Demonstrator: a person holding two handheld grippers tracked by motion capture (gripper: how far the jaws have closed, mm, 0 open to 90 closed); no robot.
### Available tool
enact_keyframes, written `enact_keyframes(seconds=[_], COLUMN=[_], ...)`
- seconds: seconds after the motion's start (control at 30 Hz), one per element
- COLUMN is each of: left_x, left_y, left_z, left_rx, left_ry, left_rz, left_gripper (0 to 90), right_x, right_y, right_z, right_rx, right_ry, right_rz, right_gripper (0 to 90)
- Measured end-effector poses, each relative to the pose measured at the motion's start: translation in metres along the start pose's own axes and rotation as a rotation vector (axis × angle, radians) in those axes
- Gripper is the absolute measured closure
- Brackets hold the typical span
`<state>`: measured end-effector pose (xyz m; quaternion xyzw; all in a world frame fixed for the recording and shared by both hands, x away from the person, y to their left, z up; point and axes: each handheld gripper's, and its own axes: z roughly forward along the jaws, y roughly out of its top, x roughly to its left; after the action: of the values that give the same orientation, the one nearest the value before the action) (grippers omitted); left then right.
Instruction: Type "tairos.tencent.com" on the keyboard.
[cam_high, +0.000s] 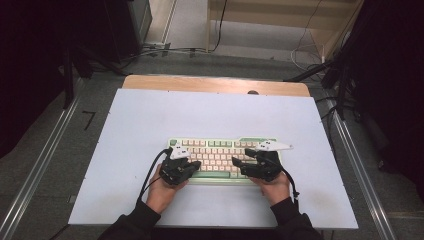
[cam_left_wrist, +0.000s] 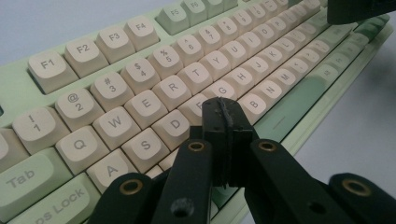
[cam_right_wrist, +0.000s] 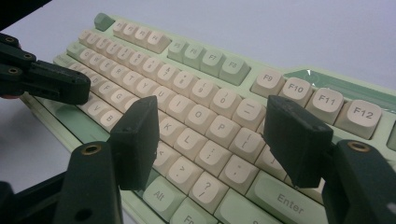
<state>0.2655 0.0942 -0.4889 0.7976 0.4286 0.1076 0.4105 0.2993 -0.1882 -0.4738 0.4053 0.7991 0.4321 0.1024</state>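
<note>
Two grippers hang low over the keyboard (cam_high: 215, 159), which lies flat near the front middle of the table (cam_high: 125, 150). We judge the key work just under way; no key looks pressed. The left gripper (cam_left_wrist: 223, 108) has its jaws together, tip over the F and G keys, perhaps touching. The right gripper (cam_right_wrist: 212, 135) has its jaws apart, above the keys near P and L.

Both forearms, in dark sleeves, come in from the bottom of the high view and angle inward, each hand wrapped around a gripper just below frame centre. The left gripper (cam_left_wrist: 223, 109) has its jaws pressed flat together. The right gripper (cam_right_wrist: 212, 135) holds its jaws wide apart, one at either side of its view.
</note>
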Motion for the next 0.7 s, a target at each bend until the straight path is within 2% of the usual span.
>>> enact_keyframes(seconds=[0.07,0.17,0.23,0.27,0.33,0.43,0.5,0.7], left_x=[0.0,0.001,0.003,0.003,0.005,0.01,0.013,0.019], left_y=[-0.001,0.0,0.001,0.002,0.003,0.005,0.005,0.004], left_z=[0.002,0.001,-0.002,-0.004,-0.009,-0.015,-0.017,-0.021], left_rx=[0.015,0.008,-0.014,-0.03,-0.069,-0.125,-0.146,-0.173], left_ry=[0.004,-0.005,-0.015,-0.016,-0.009,0.023,0.044,0.078], left_rz=[-0.001,-0.01,-0.017,-0.026,-0.037,-0.069,-0.09,-0.118], left_gripper=[90.0,90.0,90.0,87.6,75.0,53.2,44.1,38.9], right_x=[0.0,0.0,-0.001,-0.001,-0.001,-0.001,0.0,0.002], right_y=[0.0,0.0,0.0,0.0,0.0,0.0,0.001,0.002], right_z=[0.0,0.0,0.0,0.0,-0.001,0.0,0.0,0.001], right_rx=[0.001,-0.001,-0.002,-0.002,-0.002,-0.003,-0.008,-0.009], right_ry=[-0.001,-0.001,0.0,0.0,0.0,0.001,0.001,0.011], right_rz=[0.0,0.001,0.0,0.001,0.002,0.002,-0.002,-0.013], right_gripper=[34.4,34.5,34.7,34.8,35.0,37.9,40.0,46.8])
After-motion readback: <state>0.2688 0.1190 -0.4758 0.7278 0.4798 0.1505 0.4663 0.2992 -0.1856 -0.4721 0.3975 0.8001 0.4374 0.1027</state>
